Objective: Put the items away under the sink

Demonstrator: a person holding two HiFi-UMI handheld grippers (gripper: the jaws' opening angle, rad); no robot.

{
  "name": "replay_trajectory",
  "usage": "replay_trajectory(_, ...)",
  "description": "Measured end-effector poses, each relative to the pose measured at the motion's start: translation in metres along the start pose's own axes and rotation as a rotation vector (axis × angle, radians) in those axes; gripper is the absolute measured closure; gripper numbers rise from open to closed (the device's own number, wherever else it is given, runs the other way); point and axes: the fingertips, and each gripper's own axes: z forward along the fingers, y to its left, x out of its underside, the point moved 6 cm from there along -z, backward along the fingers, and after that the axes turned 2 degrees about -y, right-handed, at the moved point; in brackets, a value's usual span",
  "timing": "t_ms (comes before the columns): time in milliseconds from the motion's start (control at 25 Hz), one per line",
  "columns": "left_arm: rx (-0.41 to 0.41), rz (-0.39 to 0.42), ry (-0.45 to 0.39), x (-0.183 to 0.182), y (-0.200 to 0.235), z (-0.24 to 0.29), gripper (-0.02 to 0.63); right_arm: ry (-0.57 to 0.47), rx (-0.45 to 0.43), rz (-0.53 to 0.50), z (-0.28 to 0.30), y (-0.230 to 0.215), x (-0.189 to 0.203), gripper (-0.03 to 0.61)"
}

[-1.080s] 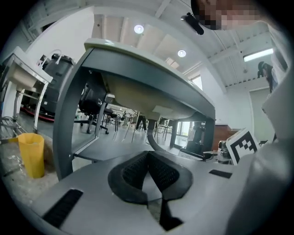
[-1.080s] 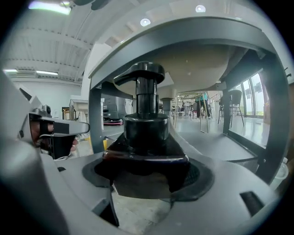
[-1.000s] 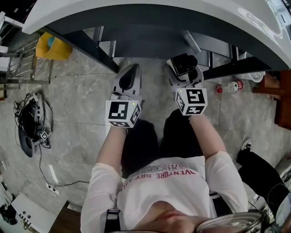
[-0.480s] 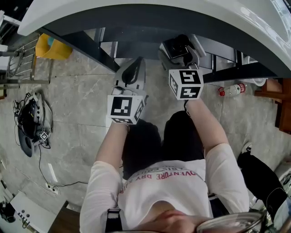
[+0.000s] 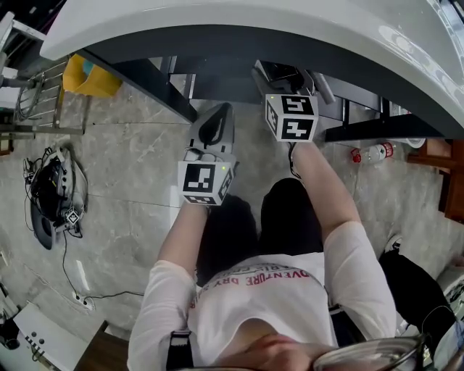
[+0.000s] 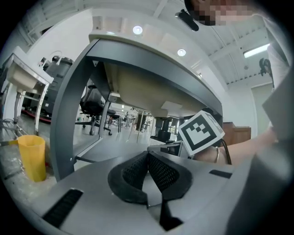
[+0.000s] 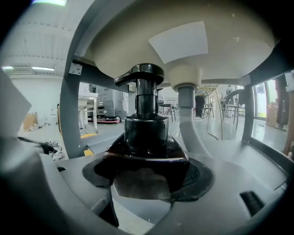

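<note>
My right gripper [image 7: 147, 166] is shut on a dark pump bottle [image 7: 145, 123] that stands upright between its pads. In the head view this gripper [image 5: 280, 72] reaches in under the white sink's rim [image 5: 217, 18], so the bottle is mostly hidden there. Just ahead of the bottle are the pale underside of the basin [image 7: 193, 41] and its ribbed drain hose [image 7: 189, 120]. My left gripper [image 5: 212, 129] hangs lower, to the left over the floor. Its black pads [image 6: 138, 170] touch with nothing between them.
Dark grey frame legs [image 5: 141, 76] carry the sink. A yellow bin [image 5: 85, 75] stands at the far left. A plastic bottle [image 5: 373, 153] lies on the tiled floor at the right. A device with cables [image 5: 51, 194] lies at the left.
My right gripper has carried the pump bottle forward, further in under the sink rim. The left gripper has drifted slightly forward and stays shut.
</note>
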Motion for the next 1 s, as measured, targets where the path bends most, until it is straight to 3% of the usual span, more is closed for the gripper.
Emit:
replay_trajectory(520, -0.004, -0.051, -0.014, 0.0, 0.019, -0.004, 0.591, 0.066, 0.124, 0.002, 0.026, -0.01, 0.012, 0.207)
replay_trajectory(720, -0.009, -0.098, -0.012, 0.003, 0.027, -0.004, 0.591, 0.039, 0.17, 0.033, 0.028, -0.009, 0.015, 0.208)
replay_trajectory(1000, -0.02, -0.107, -0.009, 0.009, 0.035, -0.007, 0.591, -0.015, 0.215, 0.024, 0.029, -0.007, 0.02, 0.207)
